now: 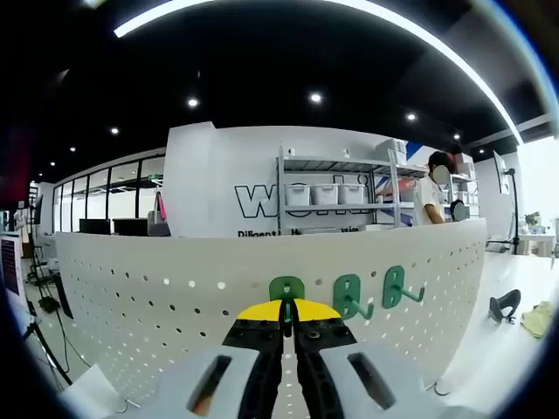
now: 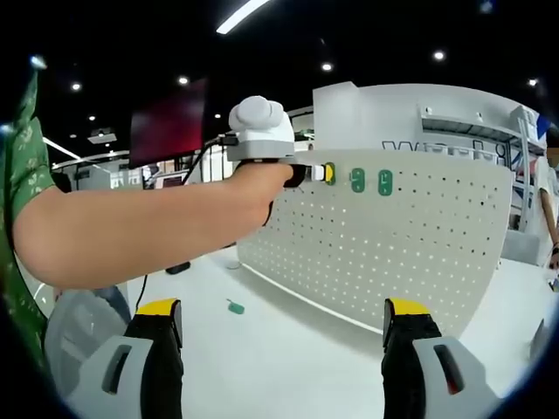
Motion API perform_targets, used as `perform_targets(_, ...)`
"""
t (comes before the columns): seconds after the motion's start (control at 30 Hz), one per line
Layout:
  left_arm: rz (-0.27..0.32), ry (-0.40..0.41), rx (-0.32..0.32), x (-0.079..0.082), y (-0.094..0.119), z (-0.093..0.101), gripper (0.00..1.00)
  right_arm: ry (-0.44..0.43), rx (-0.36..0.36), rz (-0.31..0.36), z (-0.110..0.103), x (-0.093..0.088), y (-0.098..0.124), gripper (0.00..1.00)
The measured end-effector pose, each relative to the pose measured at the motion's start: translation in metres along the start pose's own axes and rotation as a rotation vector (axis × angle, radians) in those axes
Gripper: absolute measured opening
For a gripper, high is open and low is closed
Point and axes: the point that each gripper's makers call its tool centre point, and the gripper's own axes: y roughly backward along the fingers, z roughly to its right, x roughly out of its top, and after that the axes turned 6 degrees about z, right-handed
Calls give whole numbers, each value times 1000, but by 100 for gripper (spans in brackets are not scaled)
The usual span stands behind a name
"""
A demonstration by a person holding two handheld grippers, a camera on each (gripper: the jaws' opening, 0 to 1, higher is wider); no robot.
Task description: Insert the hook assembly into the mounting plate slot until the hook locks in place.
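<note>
A white pegboard (image 1: pixel 175 288) stands upright on the table. Two green hooks (image 1: pixel 349 295) (image 1: pixel 397 286) hang side by side on it. My left gripper (image 1: pixel 286 316) is shut on a third green hook (image 1: pixel 286 288), whose plate sits against the board left of the other two. In the right gripper view, the left gripper (image 2: pixel 321 172) meets the pegboard (image 2: pixel 419 244) near its top edge, beside the mounted hooks (image 2: pixel 357 180) (image 2: pixel 385 182). My right gripper (image 2: pixel 281 327) is open and holds nothing, well back from the board. A loose green hook (image 2: pixel 236 306) lies on the table.
A person's bare arm (image 2: pixel 140 227) crosses the right gripper view from the left. The white table (image 2: pixel 288 358) spreads in front of the board. A black object (image 1: pixel 505 305) and a yellowish cloth (image 1: pixel 541 319) lie at the right. Behind stand a shelf with bins (image 1: pixel 325 194) and a person (image 1: pixel 430 196).
</note>
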Motion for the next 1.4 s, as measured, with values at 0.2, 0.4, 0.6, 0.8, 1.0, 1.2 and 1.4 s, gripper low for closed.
perform_targets(0.2, 0, -8, 7, 1, -1, -1, 3, 1, 10, 2, 0, 0, 0, 98)
perform_targets(0.4, -4, -7, 14, 0, -2, -3, 3, 2, 9, 2, 1, 1, 2, 98)
perform_targets(0.6, -5, -15, 14, 1, -4, -2, 3, 2, 8, 3, 2, 2, 2, 97)
perform_targets(0.8, -14, -9, 19, -2, -5, -2, 3, -1, 5, 2, 3, 1, 3, 97)
perform_targets(1.0, -16, -13, 19, -4, -7, -1, 3, -4, 4, -1, 5, -1, 3, 97)
perform_targets(1.2, -20, -14, 21, -5, -8, -2, 3, -5, 5, -3, 5, -3, 3, 97)
perform_targets(1.4, -20, -17, 22, -5, -10, -3, 3, -7, 6, -7, 6, -5, 2, 97)
